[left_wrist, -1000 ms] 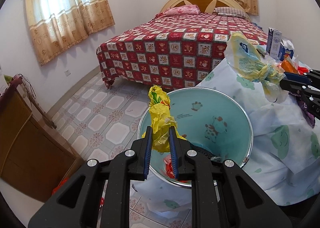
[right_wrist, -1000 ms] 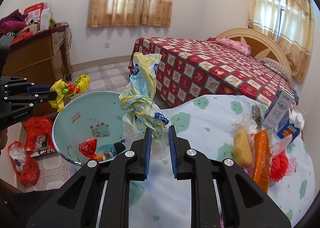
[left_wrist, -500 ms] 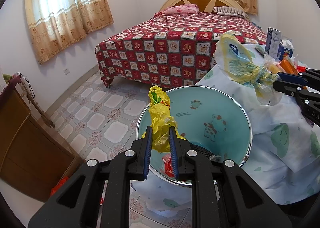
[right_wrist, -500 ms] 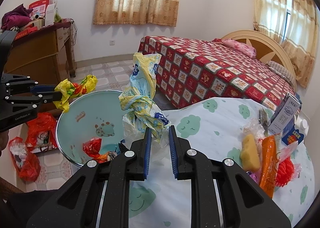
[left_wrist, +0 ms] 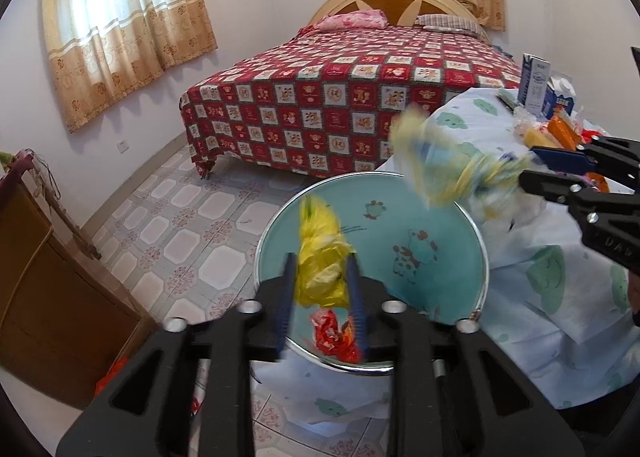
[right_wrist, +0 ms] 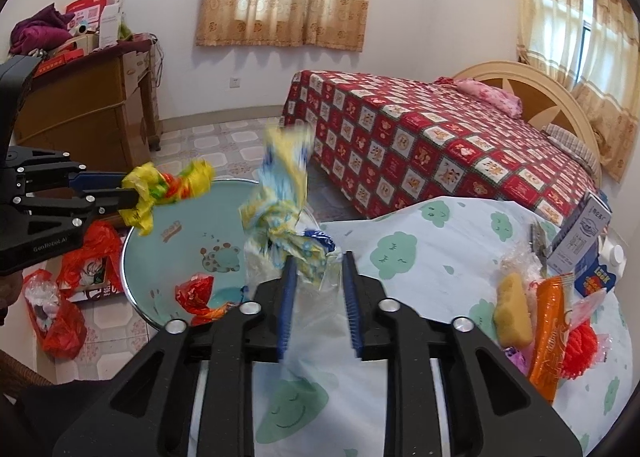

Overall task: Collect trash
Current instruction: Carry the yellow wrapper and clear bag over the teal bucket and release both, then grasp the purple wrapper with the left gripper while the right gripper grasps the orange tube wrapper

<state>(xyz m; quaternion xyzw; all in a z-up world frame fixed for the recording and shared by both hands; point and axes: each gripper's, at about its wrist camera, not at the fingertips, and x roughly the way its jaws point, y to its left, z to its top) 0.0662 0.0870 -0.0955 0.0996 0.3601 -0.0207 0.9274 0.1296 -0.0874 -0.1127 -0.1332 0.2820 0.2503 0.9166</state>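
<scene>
A teal cartoon-print bin (left_wrist: 480, 241) stands on the floor against the clothed table, with red wrappers (left_wrist: 332, 337) at its bottom. Above the bin, my left gripper (left_wrist: 320, 269) has its jaws opening, and a crumpled yellow wrapper (left_wrist: 320, 257) sits blurred between the parted pads. My right gripper (right_wrist: 318, 261) is also opening at the bin's table-side rim (right_wrist: 128, 269). A pale yellow-and-blue wrapper (right_wrist: 280, 213) leans blurred against its left finger, clear of the right one. Each gripper also shows from the side in the other view: left gripper (right_wrist: 128, 189), right gripper (left_wrist: 528, 165).
The table (right_wrist: 440, 241) wears a cloud-print cloth and carries a yellow sponge (right_wrist: 512, 309), an orange packet (right_wrist: 552, 329), red mesh (right_wrist: 580, 345) and cartons (right_wrist: 580, 233). Red bags (right_wrist: 60, 321) lie on the floor beside a wooden cabinet (right_wrist: 88, 109). A bed (right_wrist: 420, 145) fills the back.
Both grippers' jaws have parted from a tight pinch. The yellow wrapper and the pale wrapper are now blurred and loose between the pads. The hands have hardly shifted.
</scene>
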